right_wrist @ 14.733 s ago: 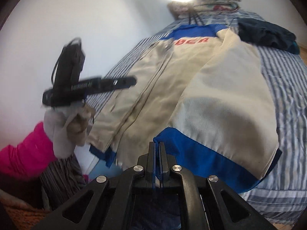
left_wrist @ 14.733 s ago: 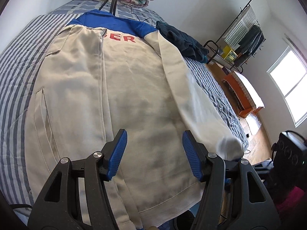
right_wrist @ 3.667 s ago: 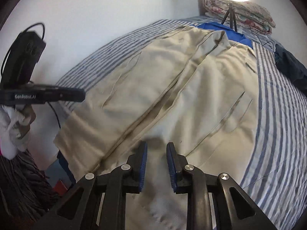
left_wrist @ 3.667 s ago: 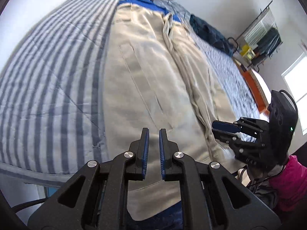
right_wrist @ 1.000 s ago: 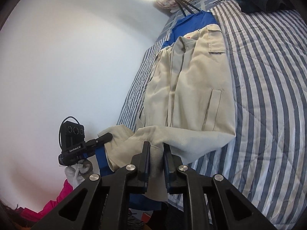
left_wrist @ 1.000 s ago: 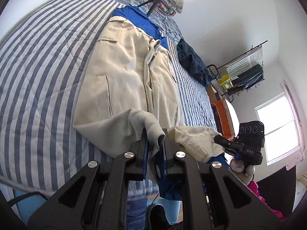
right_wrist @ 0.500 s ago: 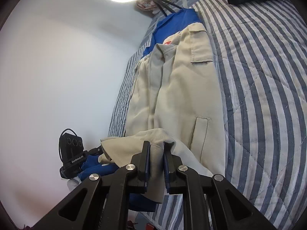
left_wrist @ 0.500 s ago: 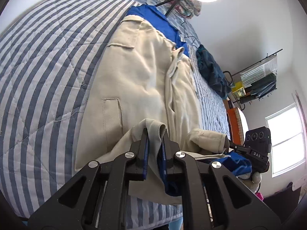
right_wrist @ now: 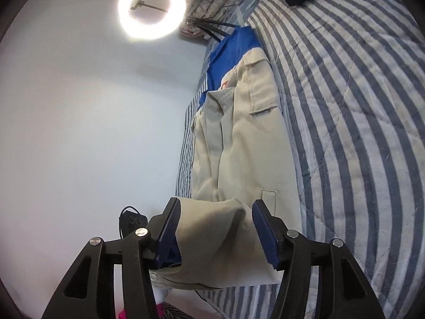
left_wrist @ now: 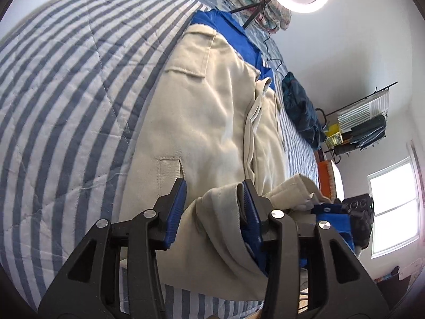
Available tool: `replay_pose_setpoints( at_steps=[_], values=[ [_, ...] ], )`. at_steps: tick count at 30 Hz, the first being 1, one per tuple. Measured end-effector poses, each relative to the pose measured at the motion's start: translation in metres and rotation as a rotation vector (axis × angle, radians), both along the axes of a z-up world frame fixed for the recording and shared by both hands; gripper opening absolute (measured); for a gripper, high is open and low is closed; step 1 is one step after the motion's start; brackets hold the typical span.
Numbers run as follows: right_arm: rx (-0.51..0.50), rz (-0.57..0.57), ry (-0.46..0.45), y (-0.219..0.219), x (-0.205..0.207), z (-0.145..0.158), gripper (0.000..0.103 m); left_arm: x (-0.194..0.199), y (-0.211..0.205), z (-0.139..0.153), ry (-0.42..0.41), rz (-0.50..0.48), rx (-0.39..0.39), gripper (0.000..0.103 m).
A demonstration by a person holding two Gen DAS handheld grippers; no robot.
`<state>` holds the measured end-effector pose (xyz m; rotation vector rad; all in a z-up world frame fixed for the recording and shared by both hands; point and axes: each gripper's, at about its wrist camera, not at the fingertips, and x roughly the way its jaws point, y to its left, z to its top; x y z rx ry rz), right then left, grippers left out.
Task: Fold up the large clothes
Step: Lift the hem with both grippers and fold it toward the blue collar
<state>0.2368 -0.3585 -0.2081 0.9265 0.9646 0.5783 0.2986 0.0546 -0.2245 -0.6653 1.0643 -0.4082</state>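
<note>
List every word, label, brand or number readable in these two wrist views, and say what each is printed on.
No text can be read in full.
Red lettering on the jacket, beside the blue panel near the collar: only a sliver shows, the rest is covered by folded beige cloth; unreadable.
Yellow items on the clothes rack: any print is too small to read.

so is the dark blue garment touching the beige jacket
Apart. The left wrist view shows striped bedspread between the dark blue garment and the beige jacket.
</note>
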Motion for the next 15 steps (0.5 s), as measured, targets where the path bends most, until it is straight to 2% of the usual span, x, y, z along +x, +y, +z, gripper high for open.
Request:
replay_pose_setpoints(
  at_steps=[1, 4, 8, 9, 12, 15],
  values=[
    [-0.050, 0.019, -0.017, 0.000, -0.005, 0.002, 0.055, -0.002, 0.004, 0.004, -0.013, -0.001, 0.002, 0.042],
    [-0.115, 0.093, -0.033, 0.005, -0.023, -0.002, 0.044, -0.014, 0.017, 0.012, -0.056, -0.022, 0.040, 0.042],
    [-0.326, 0.173, -0.113, 0.024, -0.042, 0.005, 0.044, -0.034, 0.030, 0.014, -0.080, -0.073, 0.074, 0.042],
    [-0.351, 0.182, -0.139, 0.029, -0.044, 0.008, 0.046, -0.038, 0.029, 0.012, -0.083, -0.098, 0.083, 0.042],
    [-0.410, 0.199, -0.207, 0.040, -0.044, 0.019, 0.063, -0.044, 0.017, 0.004, -0.072, -0.160, 0.139, 0.042],
    [-0.441, 0.219, -0.222, 0.048, -0.037, 0.023, 0.064, -0.045, 0.004, 0.000, -0.085, -0.196, 0.183, 0.042]
  ],
)
